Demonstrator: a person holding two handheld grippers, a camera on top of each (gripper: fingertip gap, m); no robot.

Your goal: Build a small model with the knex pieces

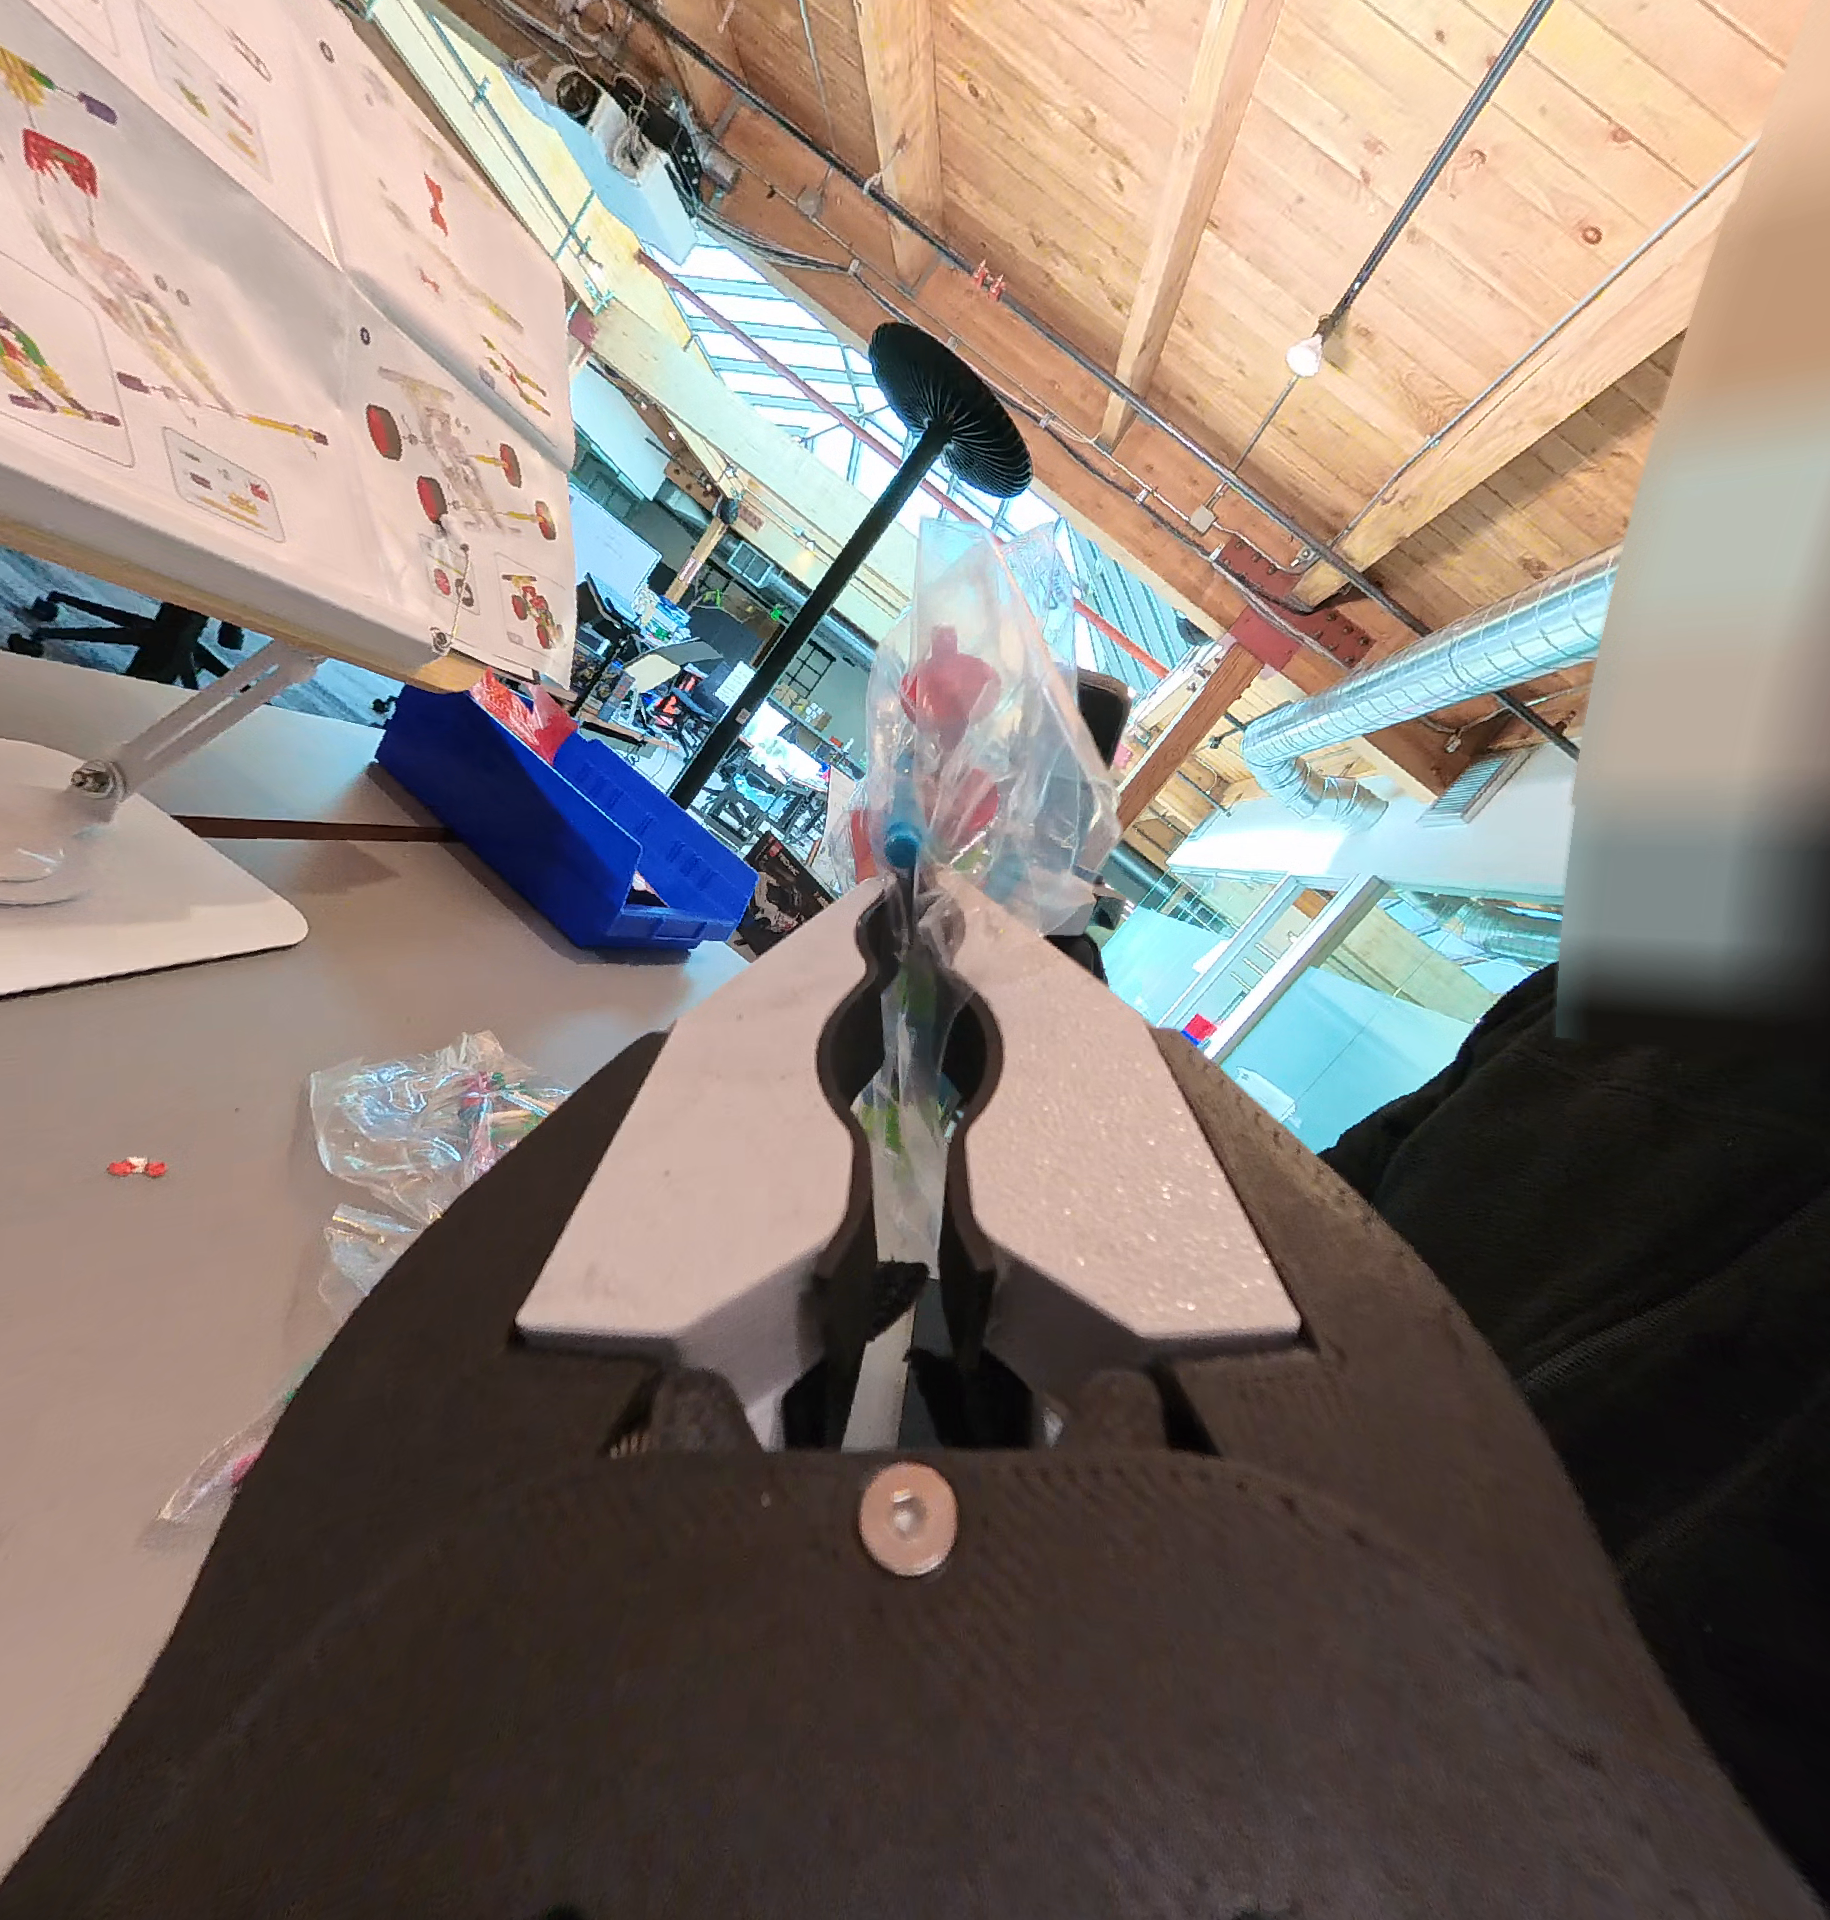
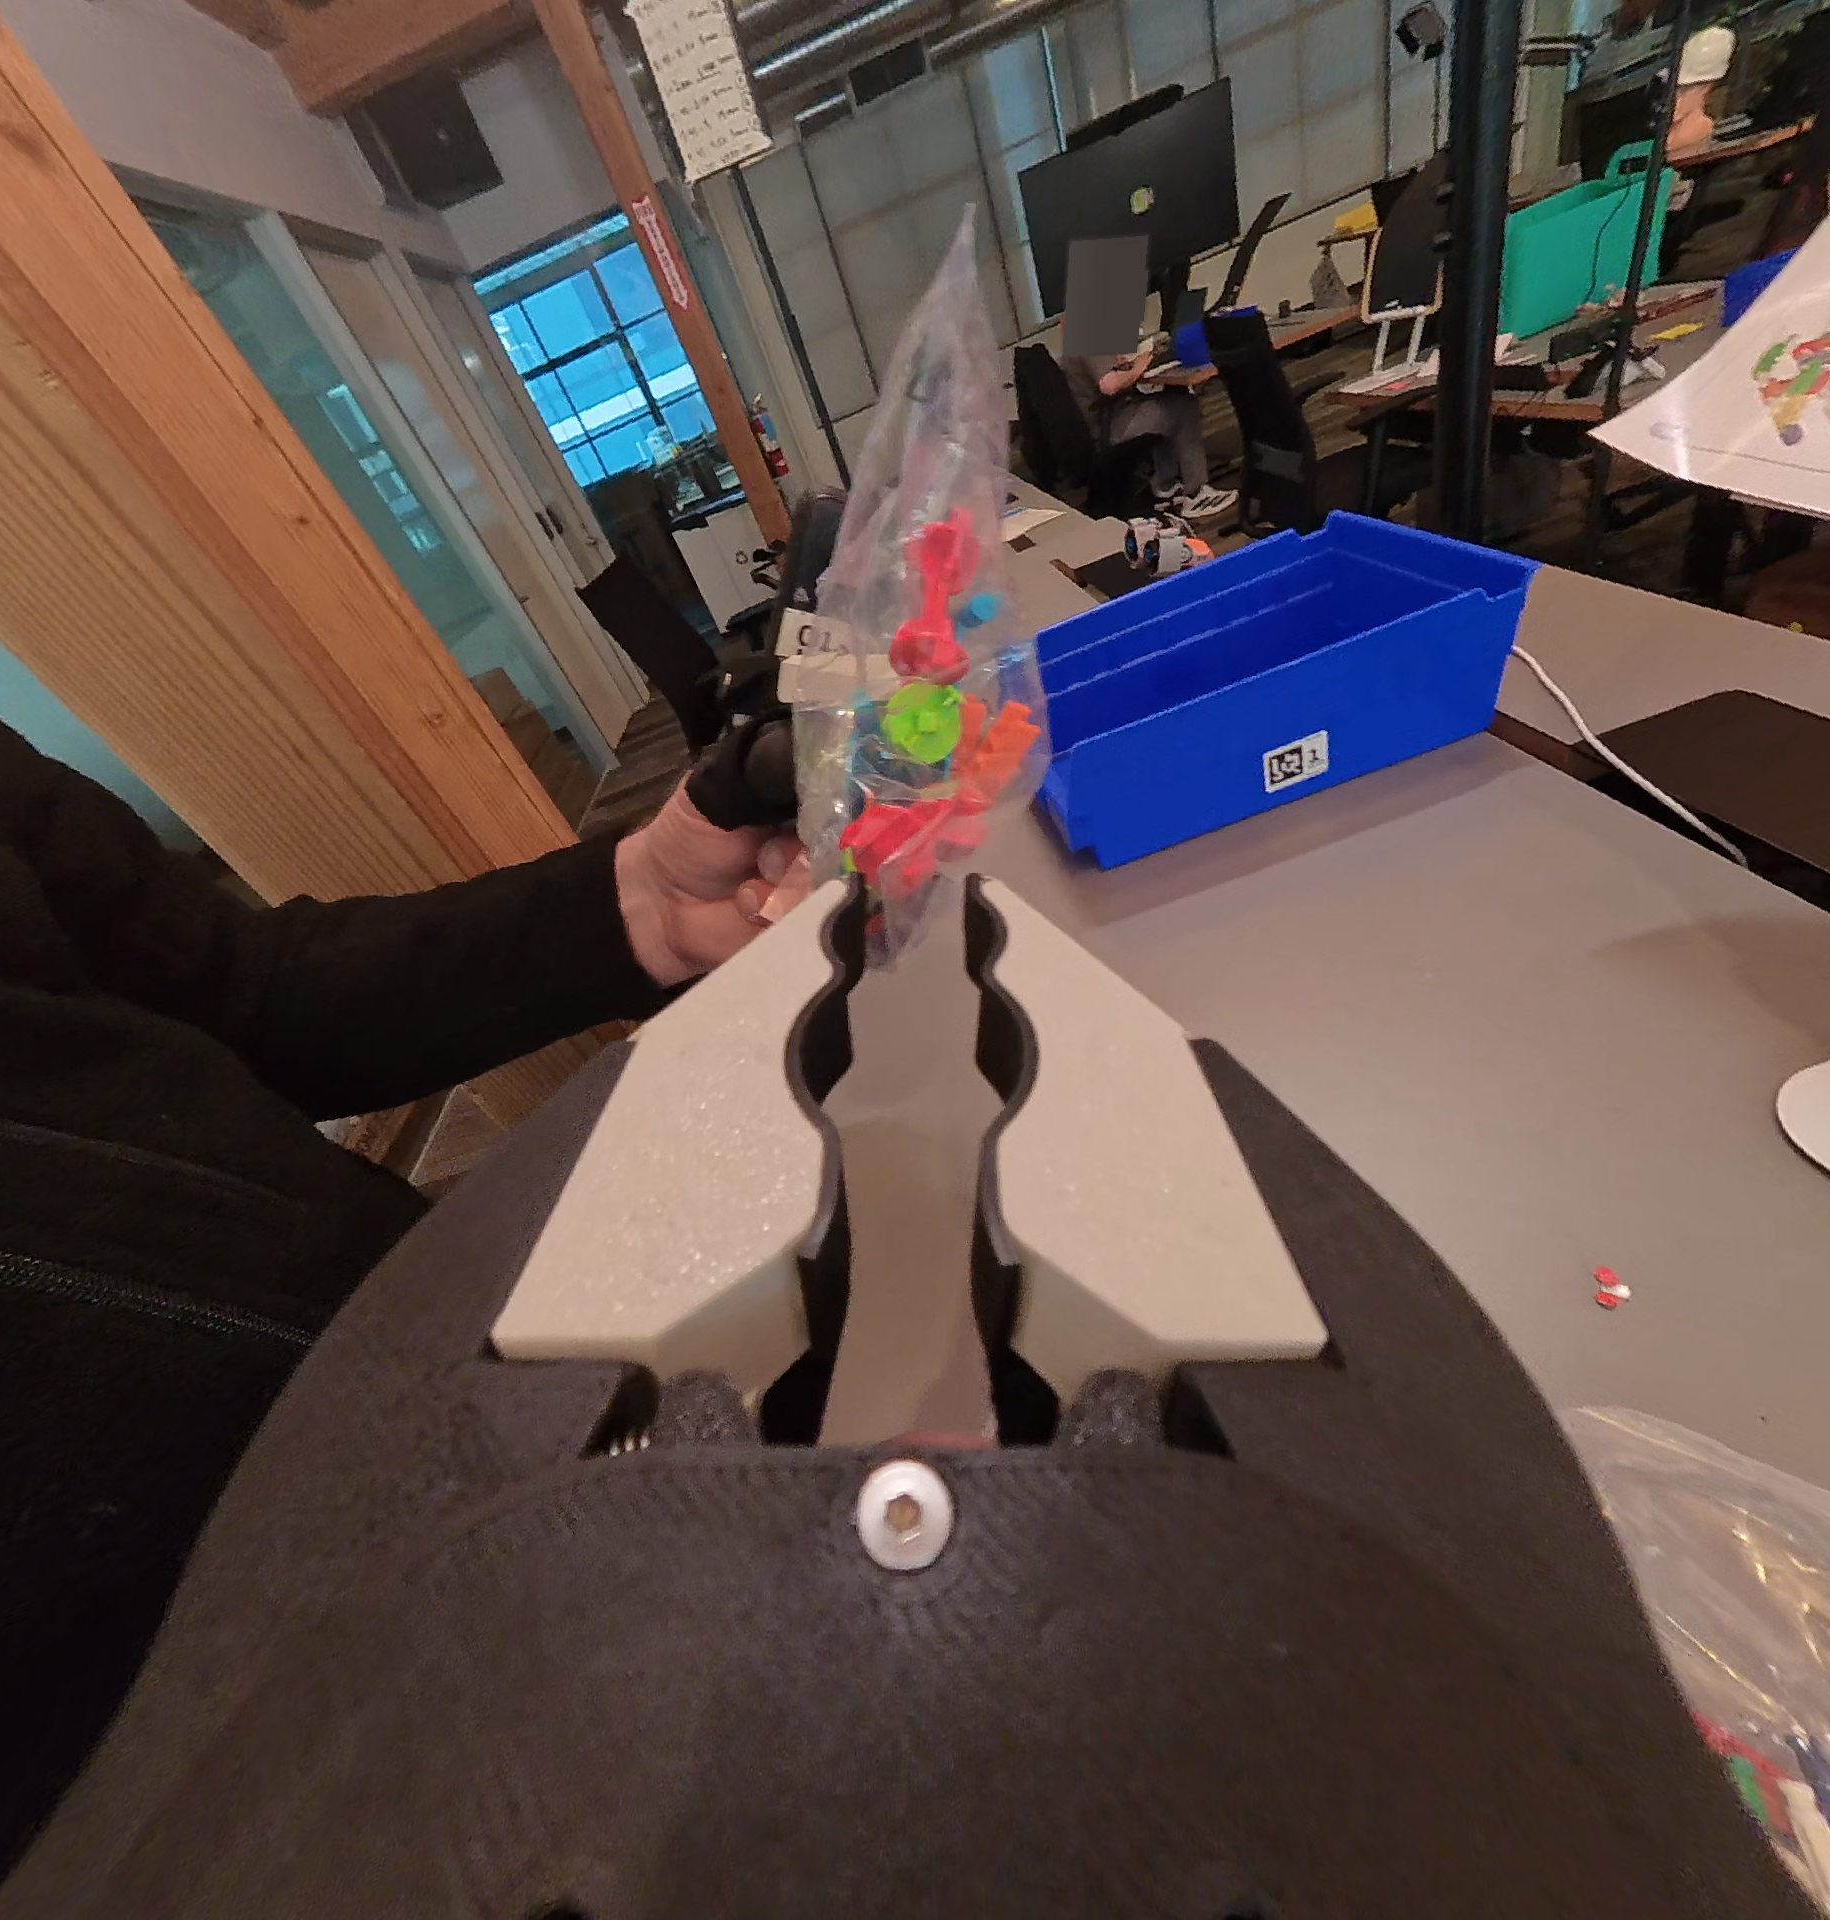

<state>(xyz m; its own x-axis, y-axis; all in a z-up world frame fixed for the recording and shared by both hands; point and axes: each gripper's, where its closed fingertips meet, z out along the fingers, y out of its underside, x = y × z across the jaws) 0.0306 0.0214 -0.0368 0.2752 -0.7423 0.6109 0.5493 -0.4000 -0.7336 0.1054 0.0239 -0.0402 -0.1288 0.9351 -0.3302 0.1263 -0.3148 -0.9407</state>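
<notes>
My left gripper point(image 1: 916, 894) is shut on a clear plastic bag point(image 1: 978, 727) of small red, blue and green plastic parts and holds it up above the grey table point(image 1: 163, 1299). The film runs down between its pads. In the right wrist view the same bag point(image 2: 921, 675) hangs upright, with a hand point(image 2: 682, 894) on a black handle just behind it. My right gripper point(image 2: 911, 904) is open. The bag's lower corner lies between its fingertips, close to the left one, with a clear gap to the right one.
A blue bin point(image 2: 1275, 686) stands on the table beyond the bag; it also shows in the left wrist view point(image 1: 578, 821). An instruction sheet point(image 1: 215, 260) rests on a white stand point(image 1: 80, 894). More bags of parts point(image 1: 423, 1122) point(image 2: 1763, 1621) and a small red piece point(image 2: 1607, 1285) lie on the table. The tips of one gripper are about 9 centimetres away from the tips of the other. Left tips and right tips are each some 30 centimetres from the small red piece point(image 2: 1607, 1285). It is also in sight in the left wrist view point(image 1: 123, 1172).
</notes>
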